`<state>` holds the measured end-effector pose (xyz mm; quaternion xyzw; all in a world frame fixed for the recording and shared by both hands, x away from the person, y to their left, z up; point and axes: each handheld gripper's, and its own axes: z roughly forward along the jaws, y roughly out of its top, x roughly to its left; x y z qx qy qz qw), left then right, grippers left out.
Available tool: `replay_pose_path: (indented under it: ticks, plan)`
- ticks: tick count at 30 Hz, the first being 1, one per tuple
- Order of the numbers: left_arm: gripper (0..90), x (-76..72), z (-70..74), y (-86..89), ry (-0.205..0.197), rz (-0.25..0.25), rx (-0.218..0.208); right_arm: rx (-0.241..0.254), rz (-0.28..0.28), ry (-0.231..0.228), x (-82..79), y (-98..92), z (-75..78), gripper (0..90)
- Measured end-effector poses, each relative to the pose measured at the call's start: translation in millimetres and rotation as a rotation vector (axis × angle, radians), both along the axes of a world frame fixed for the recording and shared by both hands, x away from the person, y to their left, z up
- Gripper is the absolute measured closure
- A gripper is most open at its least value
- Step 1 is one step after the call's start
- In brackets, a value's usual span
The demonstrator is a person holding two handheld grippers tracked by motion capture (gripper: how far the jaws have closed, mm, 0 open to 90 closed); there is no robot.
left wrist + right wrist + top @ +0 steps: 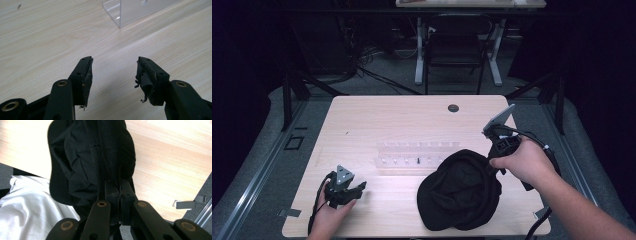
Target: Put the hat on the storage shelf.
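Black jaws of the right gripper (119, 192) sit pressed together on a fold of the black cap (100, 152), the cloth pinched flat between them. From the high view the cap (462, 190) lies on the near right part of the table (377, 115), its far edge lifted toward the right gripper (493, 159), its brim hanging slightly past the near table edge.

Left gripper (358, 188) rests low at the near left, well apart from the cap. Its jaws stand wide, nothing between them; bare wood shows in the gap (113, 75). One pad (145, 80) looks frayed, with loose threads hanging.

Clear plastic rack (417, 155) stands mid-table, just beyond the cap; one small dark item sits in it, too small to identify. Its corner (125, 12) shows ahead of the left jaws.

Handling, as judged: cap is light, soft, floppy. Crown collapses and folds when lifted by one point, so it will dangle and swing. Cloth is not slippery; a pinch on a doubled fold or seam should hold. Brim looks stiffer and would make a steadier second hold for the free gripper. Not fragile.

Writing: none readable on cap, rack or table. No logo visible on the cloth facing the cameras.

White cloth (30, 207) shows below the table edge in the right gripper view, likely the person's clothing.
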<state>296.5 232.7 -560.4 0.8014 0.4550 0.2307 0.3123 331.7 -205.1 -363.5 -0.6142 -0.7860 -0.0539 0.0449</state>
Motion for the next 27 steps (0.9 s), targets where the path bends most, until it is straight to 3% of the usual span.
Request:
replay_pose_path:
  ticks: [7, 10, 12, 27]
  plan:
    - [46.9, -0.2, 0.3, 0.5, -0.003, -0.001, 0.002, 0.016, 0.000, 0.000, 0.7, 0.1, 16.1, 88.0]
    - [46.8, -0.4, 0.2, 0.2, -0.003, 0.003, -0.002, 0.044, -0.016, -0.015, -1.2, 1.1, 21.3, 88.1]
    - [46.8, -0.2, 0.2, 0.4, -0.002, -0.001, 0.001, 0.066, -0.006, -0.003, -1.5, -0.4, 26.6, 88.1]
    - [46.8, -0.2, 0.1, 0.1, -0.003, 0.000, 0.001, 0.318, -0.034, 0.015, -8.4, -9.8, 54.0, 88.2]
